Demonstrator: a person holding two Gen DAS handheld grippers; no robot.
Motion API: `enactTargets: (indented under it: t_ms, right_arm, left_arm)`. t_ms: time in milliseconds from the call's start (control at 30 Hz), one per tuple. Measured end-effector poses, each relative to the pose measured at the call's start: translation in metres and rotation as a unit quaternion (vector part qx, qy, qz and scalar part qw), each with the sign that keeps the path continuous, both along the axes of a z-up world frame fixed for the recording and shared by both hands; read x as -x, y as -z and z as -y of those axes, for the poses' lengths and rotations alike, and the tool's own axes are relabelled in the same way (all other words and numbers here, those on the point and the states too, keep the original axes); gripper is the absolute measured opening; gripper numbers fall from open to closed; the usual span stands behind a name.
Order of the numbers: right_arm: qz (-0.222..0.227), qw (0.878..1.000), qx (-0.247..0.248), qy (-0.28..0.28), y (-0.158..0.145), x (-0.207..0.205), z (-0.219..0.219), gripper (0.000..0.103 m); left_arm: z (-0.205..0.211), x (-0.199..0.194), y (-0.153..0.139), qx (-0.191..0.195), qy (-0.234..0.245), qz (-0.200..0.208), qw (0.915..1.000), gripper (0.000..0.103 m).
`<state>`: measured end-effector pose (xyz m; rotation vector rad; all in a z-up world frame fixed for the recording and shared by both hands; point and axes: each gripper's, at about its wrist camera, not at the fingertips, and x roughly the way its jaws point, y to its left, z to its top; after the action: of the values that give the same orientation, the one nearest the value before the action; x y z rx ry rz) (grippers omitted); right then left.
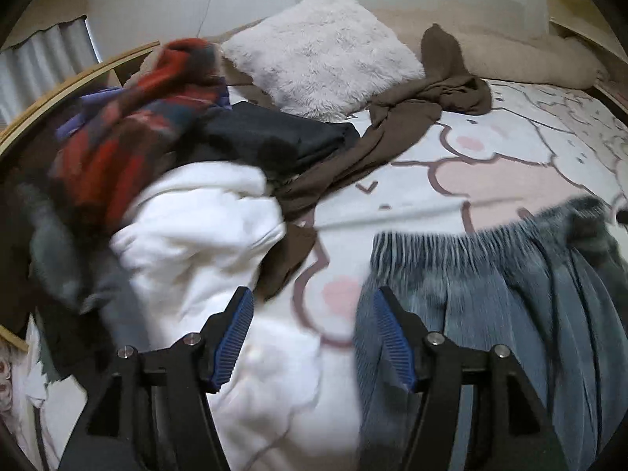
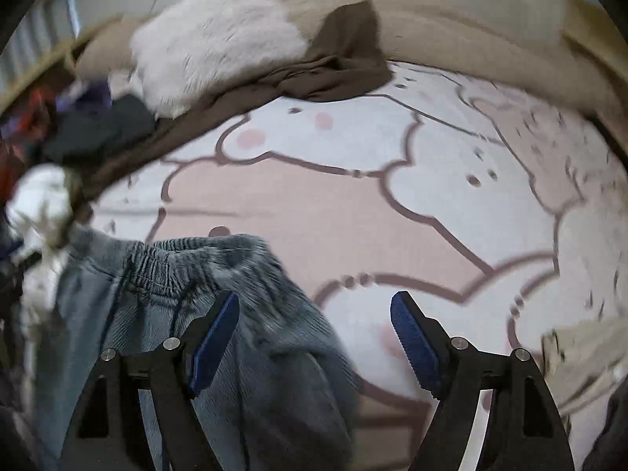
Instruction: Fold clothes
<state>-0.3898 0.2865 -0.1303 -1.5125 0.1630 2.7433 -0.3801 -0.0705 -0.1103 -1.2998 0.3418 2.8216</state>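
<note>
Grey-blue ribbed pants [image 1: 490, 294] with an elastic waistband lie on the bed's cartoon-print sheet [image 1: 490, 157]. My left gripper [image 1: 314, 306] is open and empty, above the gap between the pants and a white garment [image 1: 204, 243]. In the right wrist view the pants [image 2: 219, 294] lie at lower left. My right gripper [image 2: 316, 310] is open and empty; its left finger hangs over the pants' right side, its right finger over the bare sheet [image 2: 353, 204].
A heap of clothes lies at the left: a red plaid piece [image 1: 129, 129], a black piece [image 1: 267, 137], and a brown garment [image 1: 392, 117] stretched across the bed. A fluffy white pillow [image 1: 325, 55] and a beige bolster [image 1: 530, 59] sit at the head. A wooden bed frame [image 1: 59, 90] edges the left.
</note>
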Motion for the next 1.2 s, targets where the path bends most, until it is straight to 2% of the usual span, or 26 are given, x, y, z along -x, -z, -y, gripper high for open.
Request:
enactTargets:
  t_ms: [100, 233, 400, 467, 500, 567, 633, 733, 867, 967, 1200]
  right_arm:
    - [0.013, 0.999, 0.031, 0.003, 0.002, -0.02, -0.027, 0.079]
    - [0.037, 0.998, 0.043, -0.004, 0.02, -0.032, -0.039, 0.078]
    - [0.074, 0.993, 0.092, -0.02, 0.056, -0.03, -0.025, 0.056]
    - [0.09, 0.99, 0.111, -0.022, 0.072, -0.027, -0.016, 0.03]
    - [0.09, 0.99, 0.109, -0.022, 0.074, -0.027, -0.012, 0.027]
    - [0.074, 0.993, 0.085, -0.022, 0.061, -0.031, -0.006, 0.014]
    - [0.058, 0.996, 0.06, -0.018, 0.048, -0.033, -0.003, 0.013]
    - [0.037, 0.999, 0.013, 0.013, 0.026, -0.029, -0.019, 0.009]
    - [0.067, 0.997, 0.023, 0.024, 0.039, -0.021, -0.029, 0.009]
    - [0.049, 0.999, -0.007, 0.015, 0.037, -0.031, -0.015, 0.01]
    - [0.041, 0.999, 0.029, 0.02, 0.015, -0.082, -0.021, 0.011]
  left_arm:
    - [0.013, -0.042, -0.003, -0.007, 0.021, 0.014, 0.9997, 0.063]
    - [0.014, -0.096, 0.017, -0.02, 0.036, 0.046, 0.9981, 0.064]
    - [0.002, -0.13, 0.047, -0.037, 0.04, 0.079, 0.9954, 0.064]
    - [-0.003, -0.133, 0.06, -0.02, 0.037, 0.087, 0.9953, 0.064]
    - [-0.004, -0.134, 0.065, -0.007, 0.034, 0.087, 0.9956, 0.064]
    - [-0.004, -0.133, 0.076, 0.012, 0.027, 0.087, 0.9957, 0.067]
    - [0.001, -0.131, 0.08, 0.006, 0.021, 0.09, 0.9957, 0.074]
    - [0.006, -0.131, 0.079, 0.0, 0.012, 0.089, 0.9959, 0.077]
    - [0.018, -0.144, 0.067, -0.017, 0.0, 0.087, 0.996, 0.077]
    - [0.033, -0.17, 0.054, -0.028, -0.005, 0.091, 0.9955, 0.076]
    - [0.062, -0.249, 0.037, -0.055, -0.015, 0.119, 0.9913, 0.076]
